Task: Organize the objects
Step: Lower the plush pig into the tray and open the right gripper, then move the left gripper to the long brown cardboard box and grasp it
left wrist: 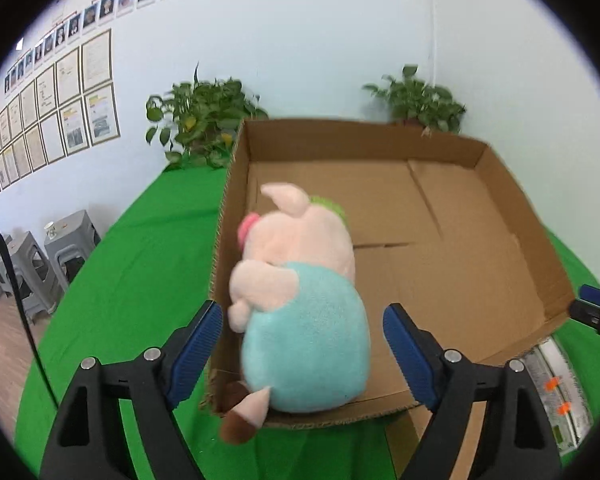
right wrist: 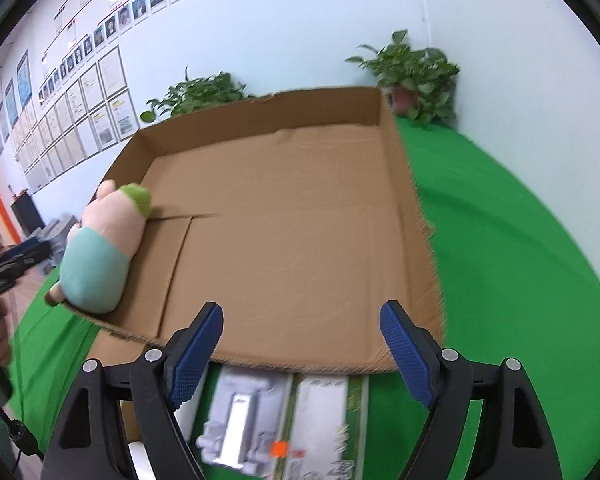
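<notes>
The left gripper (left wrist: 302, 330) is wide apart — the pig (left wrist: 300, 300) lies loose at 7 o'clock in the box (left wrist: 460, 280). Back out gently. The right gripper (right wrist: 300, 340) — apart too — should go for the pack (right wrist: 260, 420).

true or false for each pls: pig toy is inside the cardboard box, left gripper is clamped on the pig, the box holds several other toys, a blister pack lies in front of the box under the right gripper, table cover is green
1. The plush pig lies in the cardboard box: true, at its near left corner, one foot over the edge.
2. The left gripper is clamped on the pig: false. Its jaws stand open on either side of the toy.
3. The box holds several other toys: false. Only the pig shows inside it.
4. A blister pack lies in front of the box below the open right gripper: true.
5. The table cover is green: true.
</notes>
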